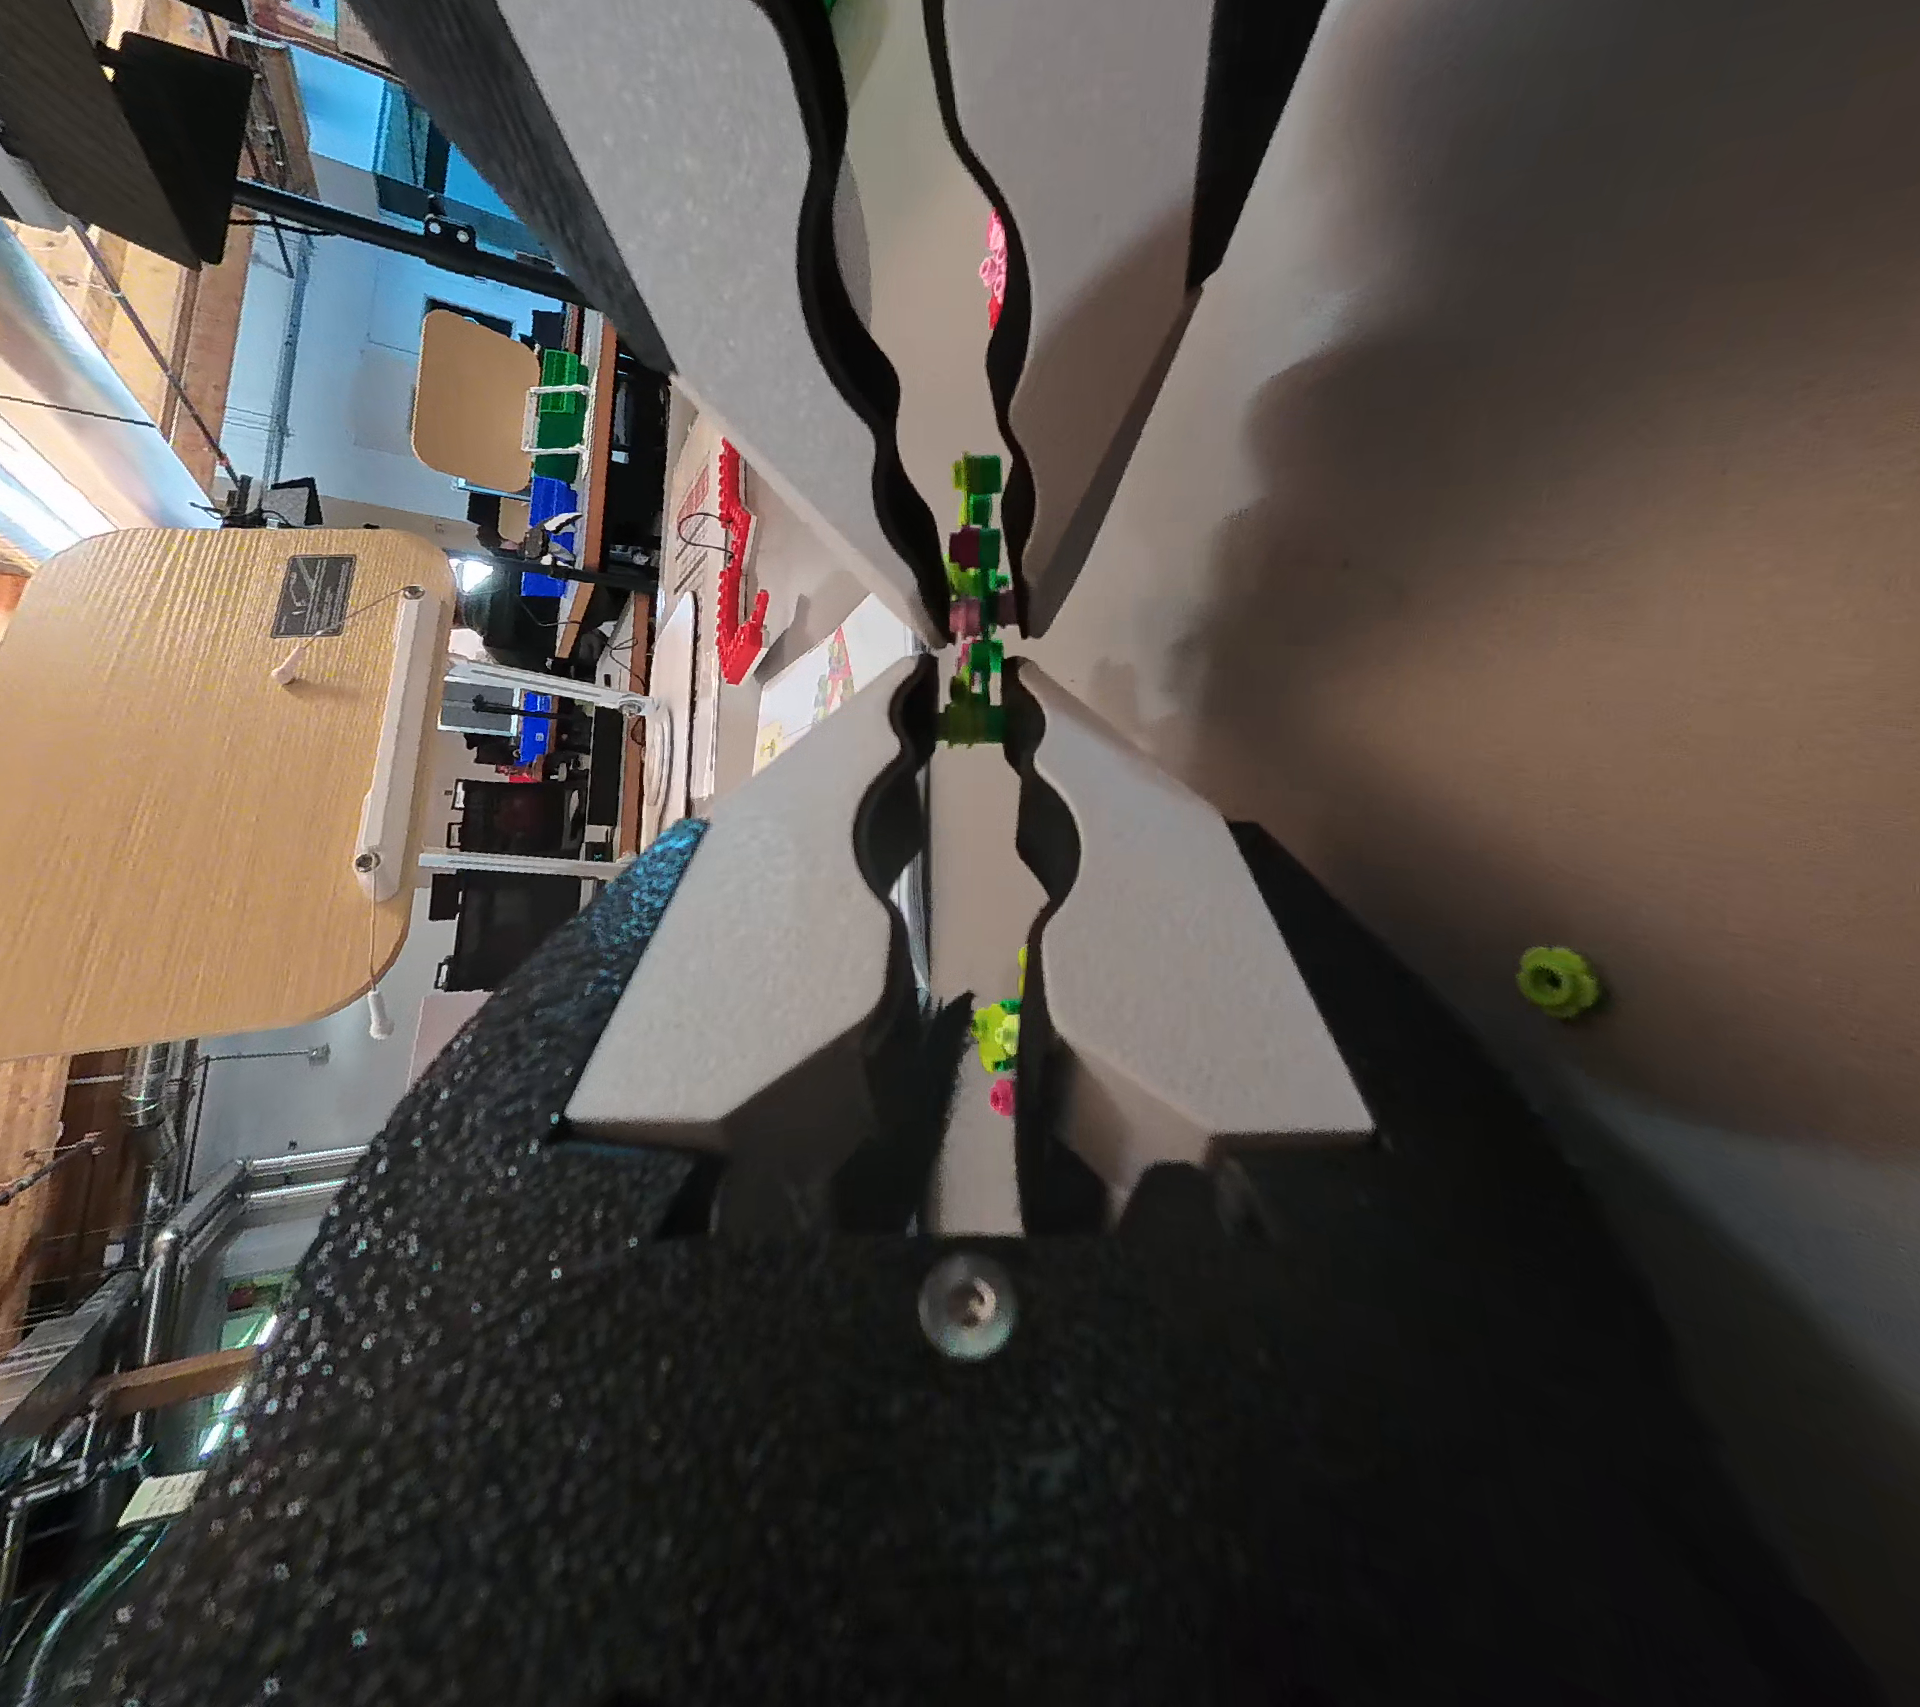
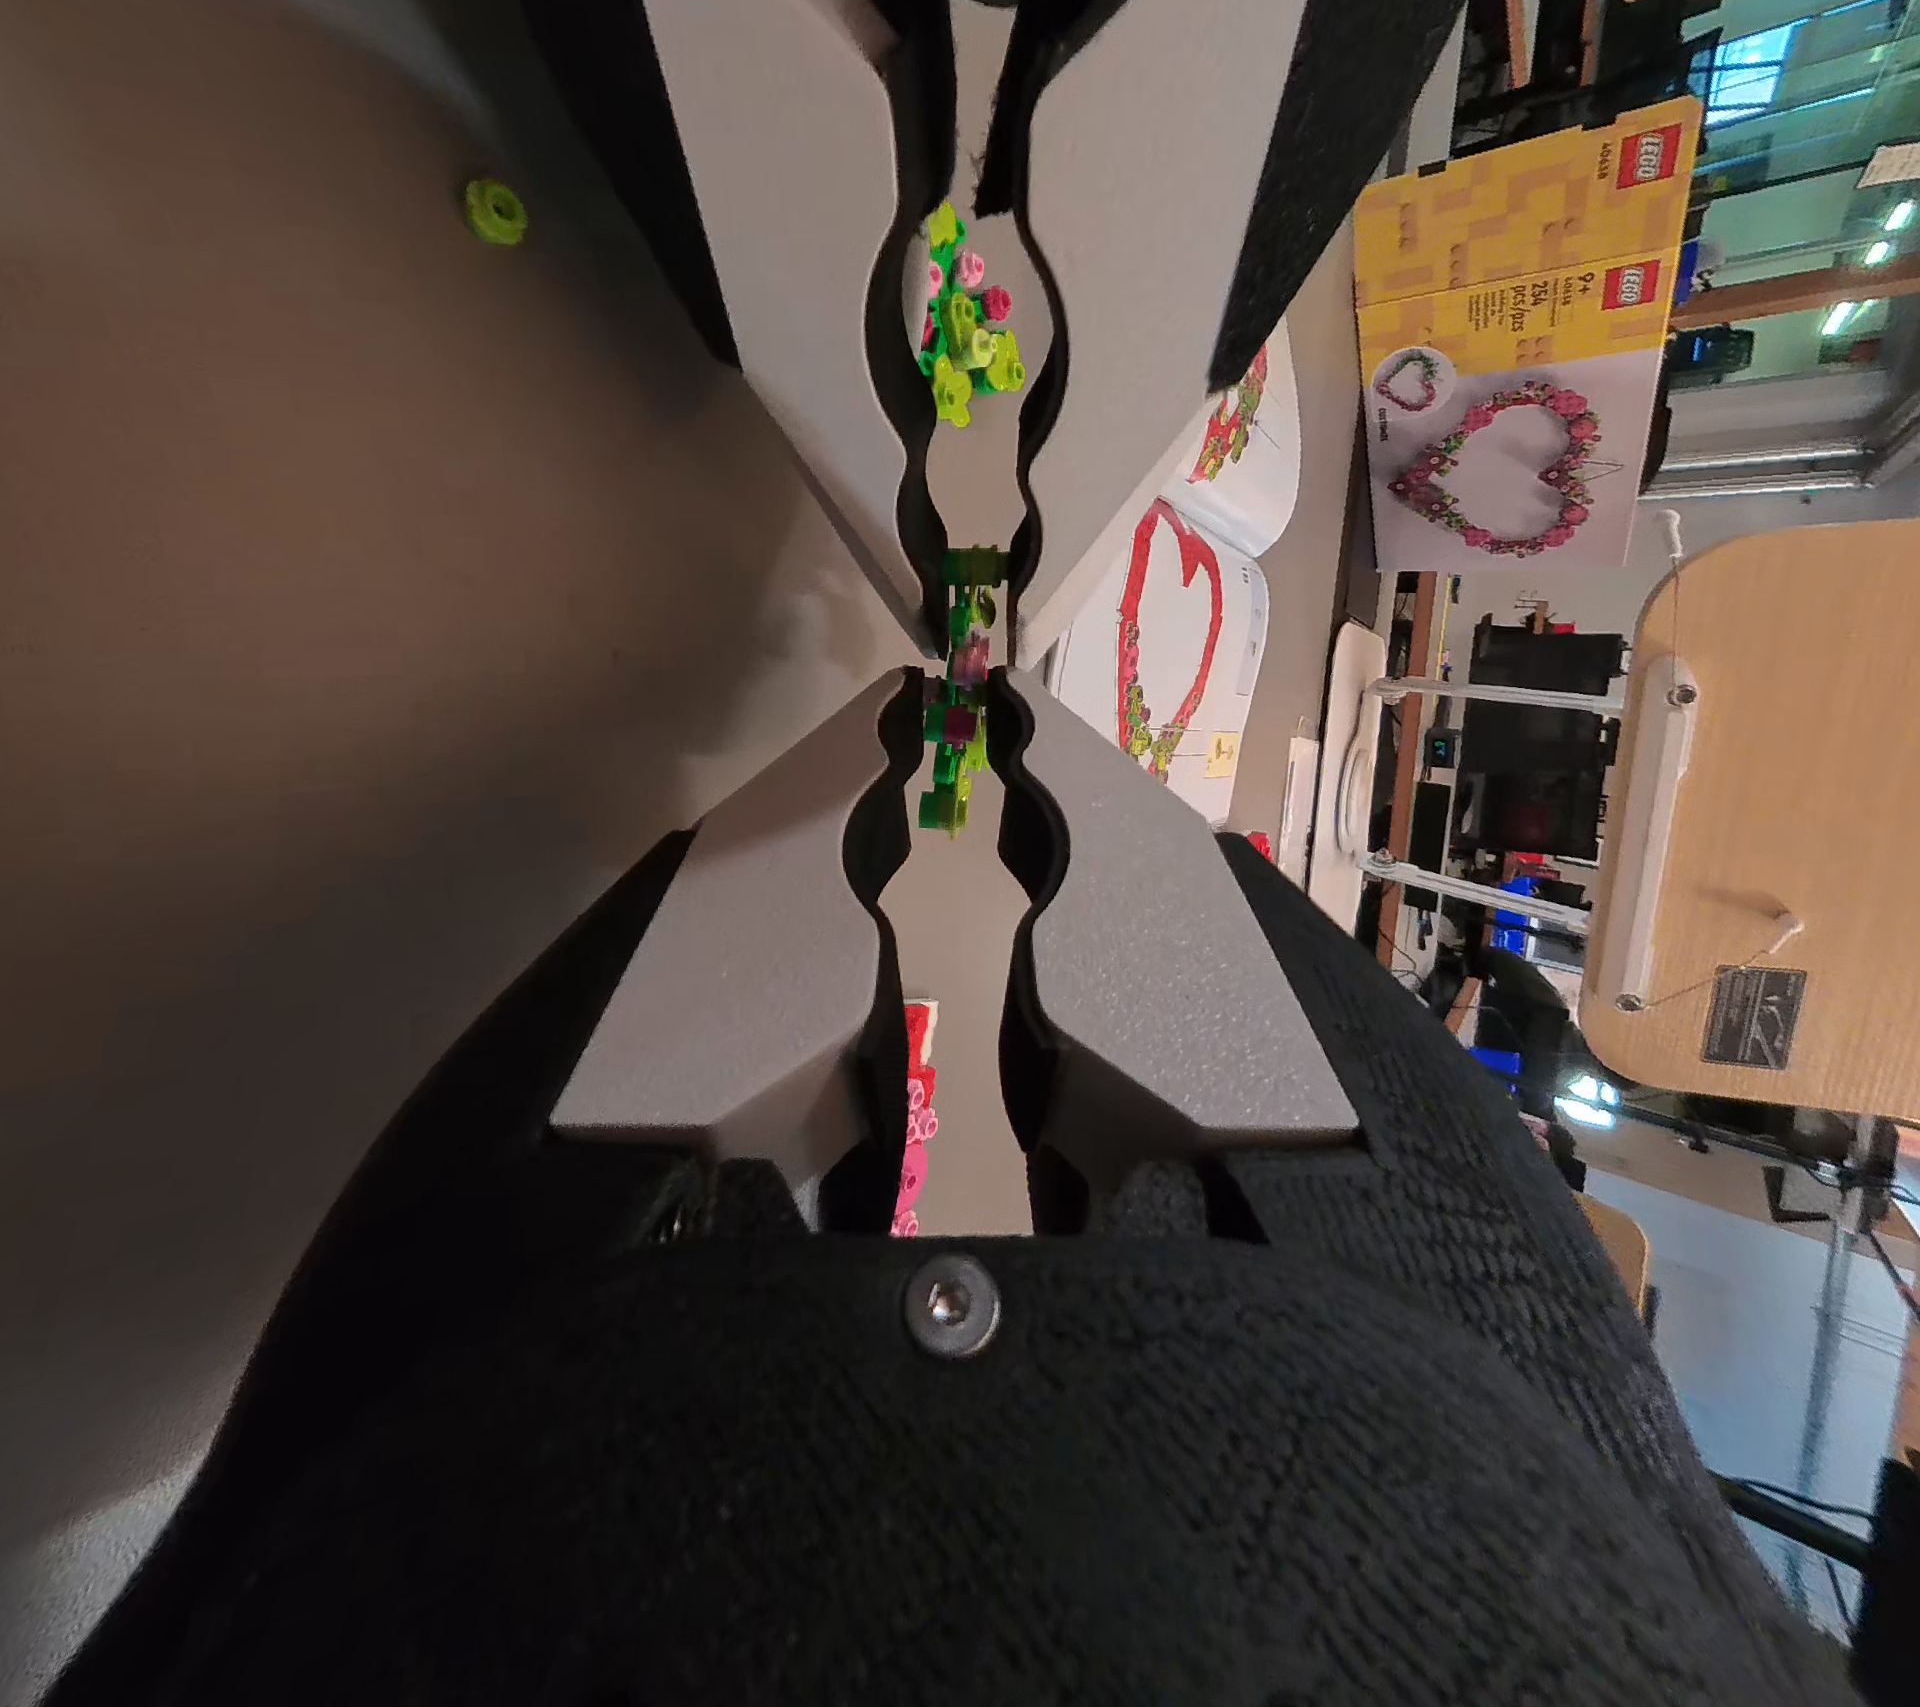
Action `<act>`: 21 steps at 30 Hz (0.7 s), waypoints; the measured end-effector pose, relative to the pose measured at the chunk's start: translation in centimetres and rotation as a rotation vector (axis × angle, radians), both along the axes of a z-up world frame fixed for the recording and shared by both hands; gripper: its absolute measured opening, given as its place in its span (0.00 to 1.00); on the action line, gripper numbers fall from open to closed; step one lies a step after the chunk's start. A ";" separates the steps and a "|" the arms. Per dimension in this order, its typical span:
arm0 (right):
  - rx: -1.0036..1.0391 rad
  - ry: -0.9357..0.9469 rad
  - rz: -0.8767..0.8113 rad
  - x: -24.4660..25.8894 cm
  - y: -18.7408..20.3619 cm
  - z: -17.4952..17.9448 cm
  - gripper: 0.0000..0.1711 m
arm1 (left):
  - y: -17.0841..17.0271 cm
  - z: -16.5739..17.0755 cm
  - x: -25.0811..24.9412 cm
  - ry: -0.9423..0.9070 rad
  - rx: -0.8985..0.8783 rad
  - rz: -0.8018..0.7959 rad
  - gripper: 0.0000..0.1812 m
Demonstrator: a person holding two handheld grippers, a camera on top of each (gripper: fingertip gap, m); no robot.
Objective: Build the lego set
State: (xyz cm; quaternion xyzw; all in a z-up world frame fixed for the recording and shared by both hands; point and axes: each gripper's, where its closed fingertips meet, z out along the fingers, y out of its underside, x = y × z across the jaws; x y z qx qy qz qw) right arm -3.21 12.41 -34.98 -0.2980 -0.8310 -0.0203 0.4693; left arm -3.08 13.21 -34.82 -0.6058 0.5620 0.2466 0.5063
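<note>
A small green and pink lego sprig (image 1: 975, 715) is held in the air between my two grippers, which meet tip to tip. In the left wrist view, my left gripper (image 1: 969, 670) comes from below and is shut on one end. My right gripper (image 1: 982, 631) comes from above and is shut on the other end. The right wrist view shows the same sprig (image 2: 951, 753) in my right gripper (image 2: 958, 672), with my left gripper (image 2: 975, 644) opposite. The fingers hide most of the sprig.
A lime round flower piece (image 1: 1556, 982) lies alone on the grey table (image 1: 1558, 514). A pile of loose green and pink pieces (image 2: 966, 327) and pink pieces (image 2: 914, 1127) lie behind the fingers. The yellow set box (image 2: 1527, 327), an open booklet (image 2: 1174, 618) and a red heart frame (image 1: 740, 556) stand farther off. Only a small space, under 4 cm, lies between the two pairs of fingers. Left tips and right tips are each some 9 centimeters from the lime round flower piece (image 1: 1556, 982). My right wrist view (image 2: 489, 207) looks at it from another angle.
</note>
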 end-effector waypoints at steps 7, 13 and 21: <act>-0.107 0.020 -0.020 0.0 0.0 0.0 0.06 | 0.0 0.1 -0.1 0.001 0.010 -0.009 0.05; -0.123 0.091 -0.011 0.1 -0.1 1.0 0.07 | -0.1 1.0 0.1 -0.023 0.058 -0.035 0.05; -0.151 0.149 0.004 0.2 -0.3 1.7 0.05 | -0.3 2.0 0.5 -0.046 0.125 -0.073 0.05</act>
